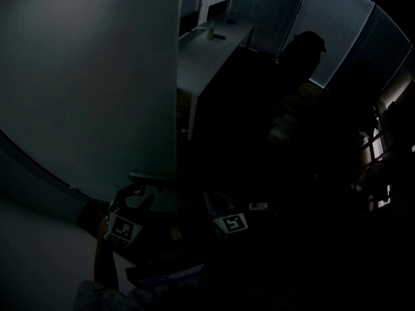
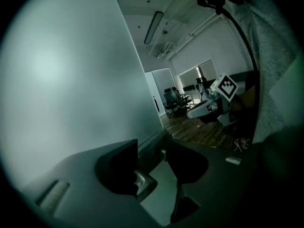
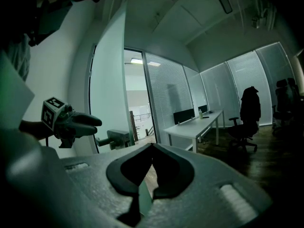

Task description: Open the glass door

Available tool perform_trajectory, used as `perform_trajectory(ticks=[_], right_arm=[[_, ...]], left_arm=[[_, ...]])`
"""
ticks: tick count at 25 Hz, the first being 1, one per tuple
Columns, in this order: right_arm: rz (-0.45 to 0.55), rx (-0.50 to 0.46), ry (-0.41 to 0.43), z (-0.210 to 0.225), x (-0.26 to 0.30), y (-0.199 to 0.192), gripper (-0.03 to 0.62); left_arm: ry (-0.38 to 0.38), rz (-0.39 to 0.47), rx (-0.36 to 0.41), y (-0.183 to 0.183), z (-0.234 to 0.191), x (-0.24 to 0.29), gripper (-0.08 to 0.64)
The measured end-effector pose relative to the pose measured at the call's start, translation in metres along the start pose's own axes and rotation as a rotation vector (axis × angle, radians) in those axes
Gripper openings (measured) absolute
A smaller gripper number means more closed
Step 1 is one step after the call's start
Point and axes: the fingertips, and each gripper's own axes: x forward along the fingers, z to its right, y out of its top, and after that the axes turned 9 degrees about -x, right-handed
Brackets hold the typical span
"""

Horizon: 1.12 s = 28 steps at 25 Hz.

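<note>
The left hand-held gripper (image 2: pixel 152 148) hovers with jaws apart, the grey metal lever handle (image 1: pixel 152 181) of the tall frosted glass door (image 1: pixel 84 76) just ahead of it (nothing gripped yet). Closing off-centre, it could slip off the lever. The right hand-held gripper (image 3: pixel 152 148) has its jaws together, empty.

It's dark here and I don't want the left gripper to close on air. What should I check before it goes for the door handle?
1. Left gripper jaws open: ok, they stand wide apart.
2. Door handle between those jaws: not ok. The right gripper view shows the gripper beside the handle, with a gap.
3. Right gripper out of the way: ok, it is shut, empty and back from the door.
4. Glass door latched: cannot tell.
5. Floor along the door's swing free of obstacles: cannot tell, it is too dark.
</note>
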Motion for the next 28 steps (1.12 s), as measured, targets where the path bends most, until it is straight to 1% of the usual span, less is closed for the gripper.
perform_trajectory(ticks=[5,9,15,20,23,28], right_arm=[[-0.004,0.001,0.005,-0.006,0.000,0.002,0.002],[0.003,0.000,0.009,-0.011,-0.001,0.007,0.002],[0.024,-0.015,0.005,-0.015,-0.007,0.017,0.002],[0.037,-0.018,0.003,-0.021,-0.013,0.026,0.002],[0.044,-0.015,0.002,-0.024,-0.017,0.029,0.002],[0.064,-0.021,-0.001,-0.030,-0.023,0.036,0.002]], left_arm=[[-0.006,0.111,-0.089,0.026,0.013,0.002,0.169],[-0.013,0.178,-0.168,0.036,0.022,0.004,0.155],[0.031,0.256,-0.261,0.046,0.028,0.001,0.130],[0.060,0.279,-0.298,0.047,0.030,-0.003,0.095],[0.080,0.288,-0.327,0.046,0.030,-0.006,0.050],[0.089,0.287,-0.330,0.042,0.032,-0.011,0.023]])
